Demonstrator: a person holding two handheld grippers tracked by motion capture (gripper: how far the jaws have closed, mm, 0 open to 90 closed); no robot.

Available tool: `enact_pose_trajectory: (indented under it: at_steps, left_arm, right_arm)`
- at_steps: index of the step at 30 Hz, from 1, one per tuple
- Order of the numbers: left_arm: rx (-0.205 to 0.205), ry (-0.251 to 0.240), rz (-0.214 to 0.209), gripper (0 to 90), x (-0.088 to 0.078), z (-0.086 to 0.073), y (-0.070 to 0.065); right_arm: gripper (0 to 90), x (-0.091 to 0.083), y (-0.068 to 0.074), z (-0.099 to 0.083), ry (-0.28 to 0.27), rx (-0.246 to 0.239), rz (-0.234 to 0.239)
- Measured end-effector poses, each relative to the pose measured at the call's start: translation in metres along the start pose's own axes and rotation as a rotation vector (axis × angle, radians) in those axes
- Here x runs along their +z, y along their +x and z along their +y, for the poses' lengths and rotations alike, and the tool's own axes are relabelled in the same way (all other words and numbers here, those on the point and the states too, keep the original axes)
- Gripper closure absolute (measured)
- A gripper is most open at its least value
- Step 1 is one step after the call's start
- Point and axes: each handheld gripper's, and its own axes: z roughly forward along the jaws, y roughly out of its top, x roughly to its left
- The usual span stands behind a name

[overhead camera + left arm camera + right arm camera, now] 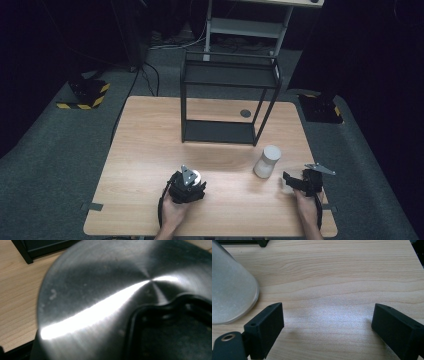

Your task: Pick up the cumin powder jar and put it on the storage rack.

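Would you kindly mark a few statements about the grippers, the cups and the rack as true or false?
1. The left gripper is closed on a metal cup. True.
2. The right gripper is clamped on the frosted cup. False: its jaws stand open over bare table, the cup beside them.
3. The black rack stands at the far side of the table. True.
4. The frosted cup sits on the rack's lower shelf. False: it stands on the table in front of the rack.

No legible text, label, brand or number appears on any surface. The only sign-like markings are yellow-and-black hazard stripes on the two floor blocks, far left and far right of the table.
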Motion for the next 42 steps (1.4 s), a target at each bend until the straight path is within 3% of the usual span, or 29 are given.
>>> enact_pose_trajectory:
  at_steps: [14,16,21,25,26,33,35,36,37,38,39,42]
  left_arm:
    - [0.02,0.01,-0.025,31.6,-0.015,0.017,0.004]
    - [-0.006,0.009,-0.056,31.6,-0.019,0.022,0.01]
    - [-0.035,0.004,-0.084,31.6,-0.026,0.031,0.017]
    - [-0.024,0.009,-0.084,31.7,-0.031,0.038,0.019]
    - [-0.035,-0.012,-0.075,31.7,-0.031,0.037,0.016]
    - [-0.014,0.008,-0.081,31.6,-0.038,0.05,0.02]
    - [0.012,0.033,-0.088,31.7,-0.042,0.058,0.022]
    - [-0.017,0.017,-0.092,31.7,-0.041,0.056,0.02]
    - [0.017,0.035,-0.093,31.7,-0.044,0.061,0.022]
    - [0.017,0.035,-0.093,31.7,-0.044,0.061,0.022]
    - [-0.022,0.007,-0.097,31.7,-0.044,0.06,0.02]
    - [-0.041,-0.007,-0.102,31.7,-0.044,0.062,0.019]
  right_arm:
    - [9.7,0.0,0.0,0.0,0.0,0.004,-0.001]
    - [9.8,0.0,0.001,0.0,0.001,0.0,-0.006]
    - [9.7,0.0,0.0,0.0,0.0,0.004,-0.003]
    - [9.7,0.0,0.0,0.0,-0.002,0.006,-0.001]
    - [9.7,0.0,0.0,0.0,-0.002,0.007,-0.001]
    - [9.7,0.0,-0.001,0.0,-0.002,0.009,0.002]
    - [9.7,0.0,-0.001,0.0,-0.001,0.004,0.003]
    - [9.7,0.0,-0.001,0.0,-0.001,0.002,0.003]
    - [9.7,0.0,-0.001,0.0,0.0,0.001,0.003]
    - [9.7,0.0,-0.001,0.0,0.0,0.001,0.003]
    - [9.7,0.0,-0.001,0.0,-0.001,0.002,0.004]
    - [9.7,0.0,-0.001,0.0,-0.002,0.004,0.005]
